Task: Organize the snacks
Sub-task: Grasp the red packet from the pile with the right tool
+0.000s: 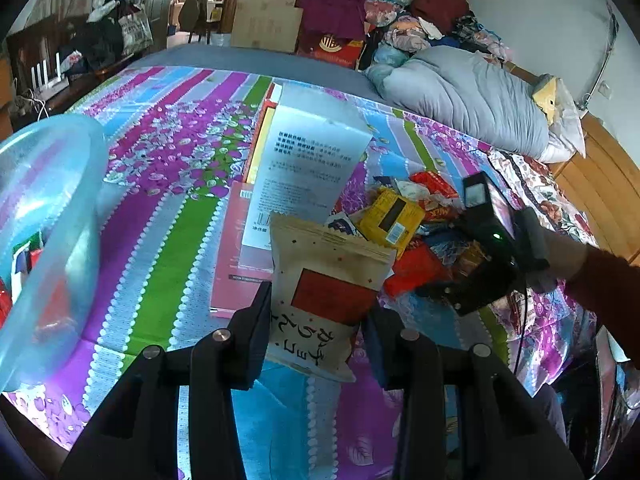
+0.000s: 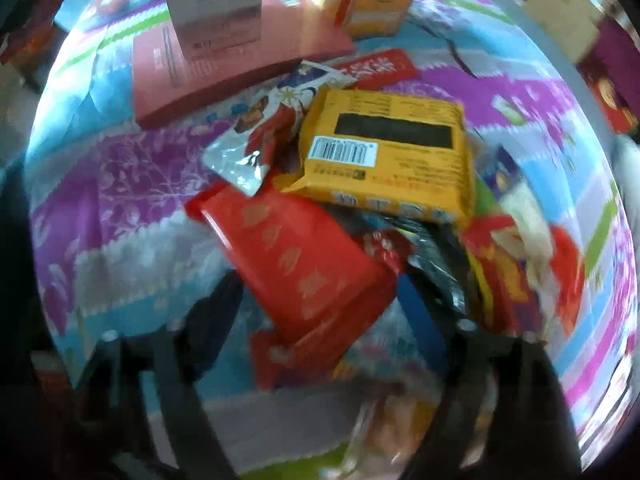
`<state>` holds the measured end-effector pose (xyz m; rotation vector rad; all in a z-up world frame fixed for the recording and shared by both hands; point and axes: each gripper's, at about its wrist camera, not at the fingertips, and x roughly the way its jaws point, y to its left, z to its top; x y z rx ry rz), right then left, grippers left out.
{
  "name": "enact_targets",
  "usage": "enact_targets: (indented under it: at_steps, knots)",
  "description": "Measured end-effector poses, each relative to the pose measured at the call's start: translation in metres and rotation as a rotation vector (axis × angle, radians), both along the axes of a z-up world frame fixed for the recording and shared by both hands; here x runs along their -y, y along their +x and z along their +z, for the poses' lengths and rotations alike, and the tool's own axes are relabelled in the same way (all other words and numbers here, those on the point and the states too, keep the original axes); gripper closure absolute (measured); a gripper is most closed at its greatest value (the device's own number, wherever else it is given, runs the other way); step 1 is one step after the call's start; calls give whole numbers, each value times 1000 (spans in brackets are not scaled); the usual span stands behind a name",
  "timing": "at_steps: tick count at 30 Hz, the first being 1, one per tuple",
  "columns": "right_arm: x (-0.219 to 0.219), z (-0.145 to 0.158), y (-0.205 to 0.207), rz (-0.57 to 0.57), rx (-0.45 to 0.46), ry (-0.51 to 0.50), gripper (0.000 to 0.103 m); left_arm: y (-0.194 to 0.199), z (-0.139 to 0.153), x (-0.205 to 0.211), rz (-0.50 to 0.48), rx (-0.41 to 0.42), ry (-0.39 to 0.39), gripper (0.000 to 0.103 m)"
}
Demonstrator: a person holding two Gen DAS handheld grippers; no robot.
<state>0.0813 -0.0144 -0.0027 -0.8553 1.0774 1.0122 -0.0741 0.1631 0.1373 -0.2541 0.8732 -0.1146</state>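
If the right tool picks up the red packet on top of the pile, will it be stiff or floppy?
Probably fairly stiff: the red packet shows flat faces and a sharp folded edge. It looks glossy, so possibly slippery. It leans on other snacks, so neighbours may shift.

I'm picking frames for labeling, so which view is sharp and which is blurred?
Left wrist view: sharp, print on the beige snack packet between the fingers is readable, though fisheye bends the bed's edges. Right wrist view: motion-smeared all over; the yellow packet stays fairly legible, the red packet and the fingers are soft.

Bright daylight, perhaps from a far doorway; left view sharp, right view motion-blurred, fisheye-bent edges.
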Motion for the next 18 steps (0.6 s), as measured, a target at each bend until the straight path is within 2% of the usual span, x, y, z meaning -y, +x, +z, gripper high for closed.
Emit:
enact_targets:
  at_steps: [3, 6, 7, 13, 18]
  knots:
    - [-3, -4, 1, -9, 3, -1, 21, 3, 0, 0, 2, 0, -2, 61]
    - [5, -1, -5, -73, 3, 46, 27, 3, 3, 1, 1, 10, -10, 61]
    - [10, 1, -11, -89, -7, 70, 39, 3, 4, 2, -1, 14, -13, 61]
    - [32, 31, -54, -138, 14, 166, 41, -7, 9, 1, 4, 22, -14, 61]
    - [29, 76, -89, -135, 84, 258, 42, -16, 17, -10, 34, 45, -27, 61]
